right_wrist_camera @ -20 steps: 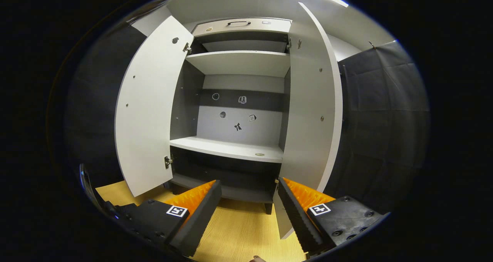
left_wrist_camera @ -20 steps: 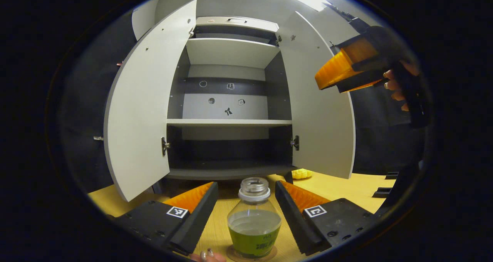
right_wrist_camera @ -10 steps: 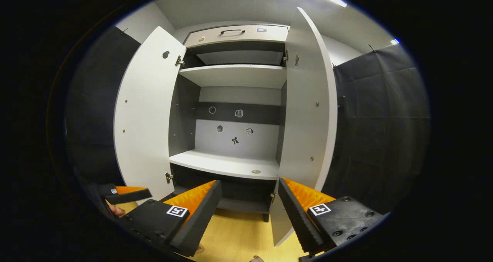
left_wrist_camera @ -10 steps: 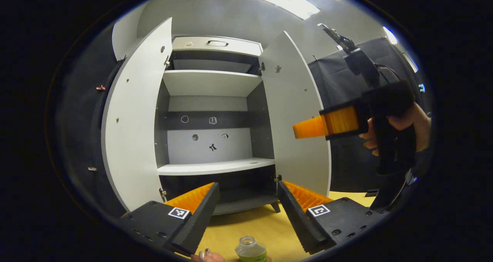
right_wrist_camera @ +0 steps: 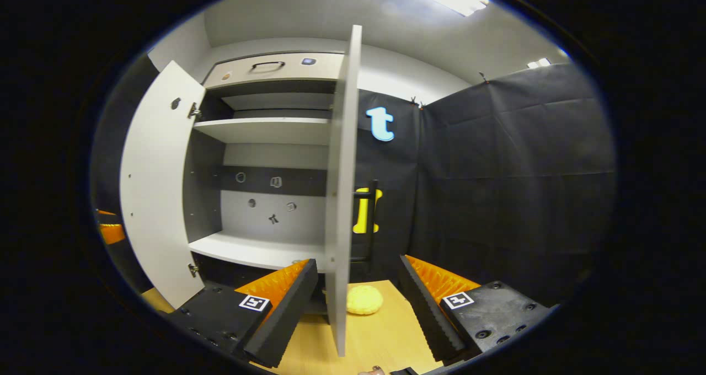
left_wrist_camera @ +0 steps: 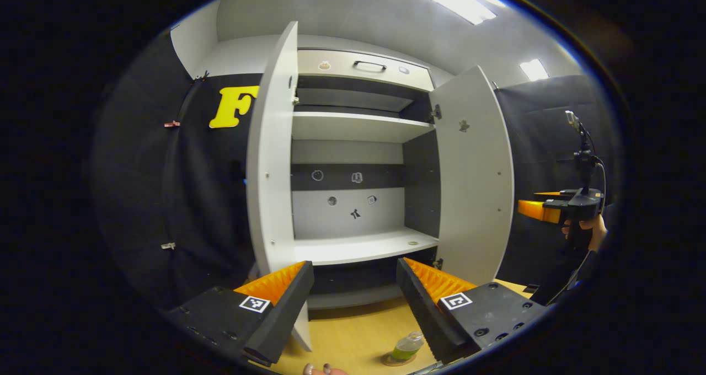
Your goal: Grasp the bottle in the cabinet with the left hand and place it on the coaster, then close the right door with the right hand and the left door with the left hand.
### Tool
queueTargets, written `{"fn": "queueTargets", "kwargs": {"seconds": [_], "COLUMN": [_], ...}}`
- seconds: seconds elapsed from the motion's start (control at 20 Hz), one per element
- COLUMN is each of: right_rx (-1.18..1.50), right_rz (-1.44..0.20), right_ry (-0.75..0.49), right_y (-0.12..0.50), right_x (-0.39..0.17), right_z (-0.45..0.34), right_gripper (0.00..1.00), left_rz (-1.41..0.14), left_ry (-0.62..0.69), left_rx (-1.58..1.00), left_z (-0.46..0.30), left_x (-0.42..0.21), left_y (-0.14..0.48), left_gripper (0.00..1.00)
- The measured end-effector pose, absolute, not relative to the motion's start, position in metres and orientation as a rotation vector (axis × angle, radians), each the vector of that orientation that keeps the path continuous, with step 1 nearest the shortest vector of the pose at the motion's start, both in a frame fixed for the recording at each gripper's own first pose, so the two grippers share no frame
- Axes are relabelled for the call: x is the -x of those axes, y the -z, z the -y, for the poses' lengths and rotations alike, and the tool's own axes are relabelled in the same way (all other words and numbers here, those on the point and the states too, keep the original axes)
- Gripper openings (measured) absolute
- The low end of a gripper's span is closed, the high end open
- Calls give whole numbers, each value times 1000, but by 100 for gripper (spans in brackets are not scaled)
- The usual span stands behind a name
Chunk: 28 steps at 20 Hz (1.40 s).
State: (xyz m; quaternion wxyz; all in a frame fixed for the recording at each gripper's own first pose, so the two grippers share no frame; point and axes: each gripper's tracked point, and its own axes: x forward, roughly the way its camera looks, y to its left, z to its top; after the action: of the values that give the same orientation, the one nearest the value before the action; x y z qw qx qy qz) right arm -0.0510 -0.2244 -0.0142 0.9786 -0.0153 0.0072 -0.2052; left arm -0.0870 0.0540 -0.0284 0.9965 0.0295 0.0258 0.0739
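- In the left gripper view, the left gripper [left_wrist_camera: 353, 303] sits at 6 o'clock with its two fingers spread wide and nothing between them.
- Low down at about 5 o'clock, the bottle [left_wrist_camera: 407, 347] with green drink stands on the round coaster [left_wrist_camera: 395, 359], just beside the inner edge of the gripper's right finger. The bottle is let go; no finger touches it.
- A fingertip of the hand [left_wrist_camera: 325, 369] peeks in at the very bottom.
- The bottle and coaster are on the yellow wooden table [left_wrist_camera: 353, 336].
- Past the fingers stands the grey cabinet [left_wrist_camera: 358, 198]. Both its doors are open.
- The left door [left_wrist_camera: 270, 187] is at about 10 o'clock, seen nearly edge-on. The right door [left_wrist_camera: 477, 182] is at about 2 o'clock.
- Far off at 3 o'clock, a hand holds the right gripper [left_wrist_camera: 538, 209]. From here I cannot tell how far apart its fingers are.
- In the right gripper view, the right gripper [right_wrist_camera: 358, 309] is at 6 o'clock, fingers spread wide and holding nothing.
- The right door's thin edge [right_wrist_camera: 342, 198] stands up between the two fingers, not touching either.
- A yellow ball-like thing [right_wrist_camera: 364, 299] lies on the table just behind that door edge.
- The left door [right_wrist_camera: 160, 187] is at 9 o'clock, wide open.
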Motion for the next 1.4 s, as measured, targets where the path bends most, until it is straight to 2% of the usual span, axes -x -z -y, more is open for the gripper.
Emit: {"fn": "queueTargets", "kwargs": {"seconds": [0.15,0.5,0.7,0.75,0.9,1.2,1.4], "right_rx": [-1,-8,-4,-8,20,-58,-79], "right_rz": [-14,-31,-40,-40,-36,-42,-45], "right_ry": [452,343,313,300,264,116,77], "right_y": [15,26,27,28,28,35,39], "right_x": [42,11,6,5,1,-21,-45], "right_z": [258,251,245,240,224,167,143], "right_gripper": [98,98,95,95,95,95,95], "left_rz": [-66,-103,-60,-52,-52,-48,-46], "left_ry": [-180,-232,-289,-303,-337,-295,-289], "left_rx": [-53,41,75,82,68,52,71], "left_z": [-84,-133,-157,-161,-173,-170,-179], "left_x": [96,110,120,123,129,119,117], "left_y": [18,12,-2,-3,-2,-7,-3], "left_gripper": [97,97,97,94,94,94,94]}}
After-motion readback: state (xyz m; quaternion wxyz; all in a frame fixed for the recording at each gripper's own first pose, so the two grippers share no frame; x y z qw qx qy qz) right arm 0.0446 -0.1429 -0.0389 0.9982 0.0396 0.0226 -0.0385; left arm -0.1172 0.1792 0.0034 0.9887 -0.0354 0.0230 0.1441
